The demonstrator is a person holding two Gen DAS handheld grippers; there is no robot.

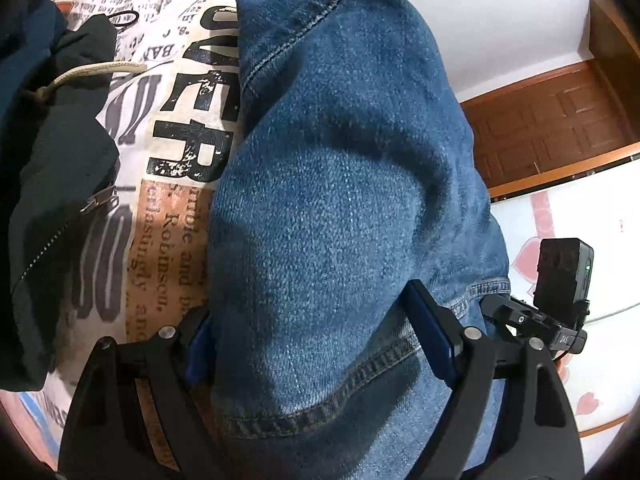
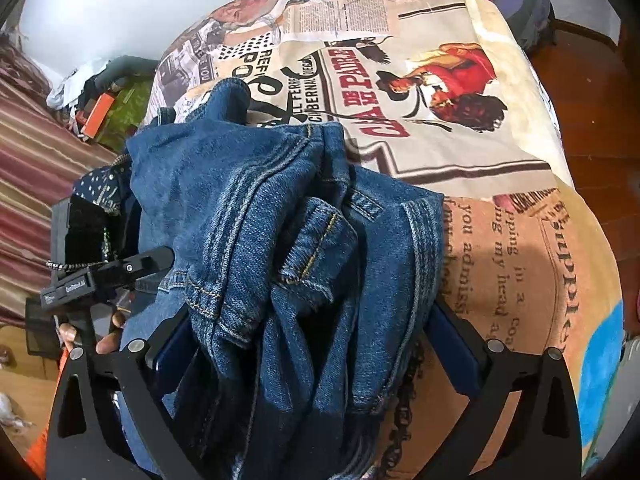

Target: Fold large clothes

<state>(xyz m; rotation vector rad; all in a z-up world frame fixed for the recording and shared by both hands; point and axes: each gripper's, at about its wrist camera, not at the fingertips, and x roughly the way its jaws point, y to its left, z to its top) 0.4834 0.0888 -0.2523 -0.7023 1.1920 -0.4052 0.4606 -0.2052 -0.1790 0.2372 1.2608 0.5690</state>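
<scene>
- Blue denim garment (image 1: 340, 200) bunched on a newspaper-print cloth (image 1: 176, 128), lying between both pairs of tongs.
- Left tongs (image 1: 320, 344) spread wide around a thick fold of denim; blue pads (image 1: 432, 332) beside the cloth, firm grip not discernible.
- Right tongs (image 2: 316, 344) released, spread wide, crumpled waistband and seams (image 2: 280, 240) heaped between them; right pad clear of the denim.
- Dark zippered jacket (image 1: 52, 184) with pale drawstring (image 1: 92, 72) left of the denim.
- Fingers (image 2: 108, 342) of a hand at lower left in the right wrist view.
- Wooden door (image 1: 552, 120) behind.
</scene>
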